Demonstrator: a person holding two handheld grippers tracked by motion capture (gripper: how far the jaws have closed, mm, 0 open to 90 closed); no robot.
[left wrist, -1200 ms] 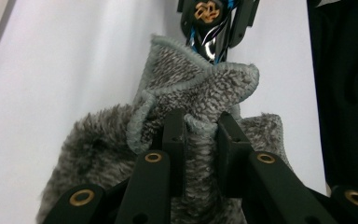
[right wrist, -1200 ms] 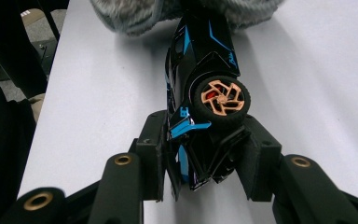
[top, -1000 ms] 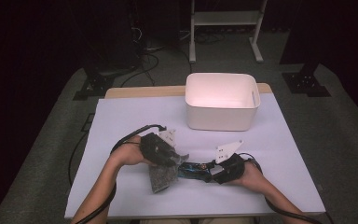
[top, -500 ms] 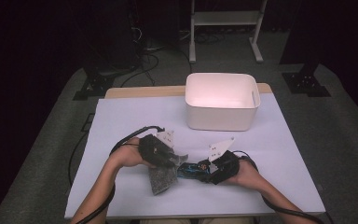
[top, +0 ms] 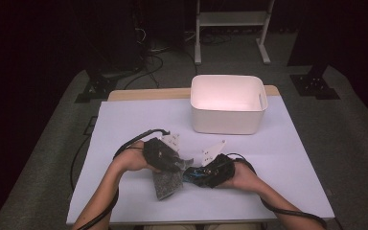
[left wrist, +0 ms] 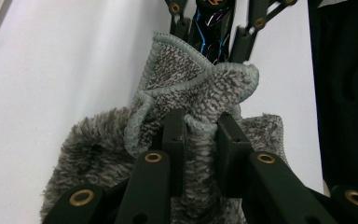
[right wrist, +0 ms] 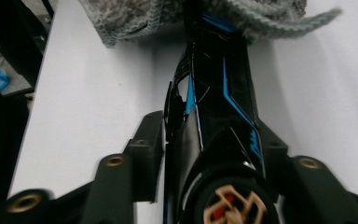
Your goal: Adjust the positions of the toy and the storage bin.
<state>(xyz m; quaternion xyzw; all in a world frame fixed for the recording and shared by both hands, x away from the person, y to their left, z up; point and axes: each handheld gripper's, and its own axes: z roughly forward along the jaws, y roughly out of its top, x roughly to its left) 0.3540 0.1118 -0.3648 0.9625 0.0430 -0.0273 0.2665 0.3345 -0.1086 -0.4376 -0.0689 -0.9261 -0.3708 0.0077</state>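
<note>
In the high view a grey fluffy cloth [top: 166,184] hangs onto the white table from my left gripper [top: 178,165], which is shut on it. The left gripper view has both pads pinching a bunched fold of the cloth [left wrist: 200,88] at the gripper tip [left wrist: 200,128]. My right gripper [top: 195,174] holds a black tool with blue lines [right wrist: 214,93]; its jaws have just been closing and press on the tool's sides [right wrist: 209,137]. The tool's far end goes under the cloth's hem [right wrist: 130,16], and it also shows beyond the cloth [left wrist: 209,28].
A white plastic bin [top: 227,103] stands at the back right of the table [top: 124,120]. Both forearms come in over the near edge. Black cables trail from the grippers across the near part of the table. Stands and cables sit on the dark floor behind.
My right gripper has moved left with the tool, closer to the left gripper, so the tool's end now reaches into the cloth. The left gripper and cloth have stayed put.
</note>
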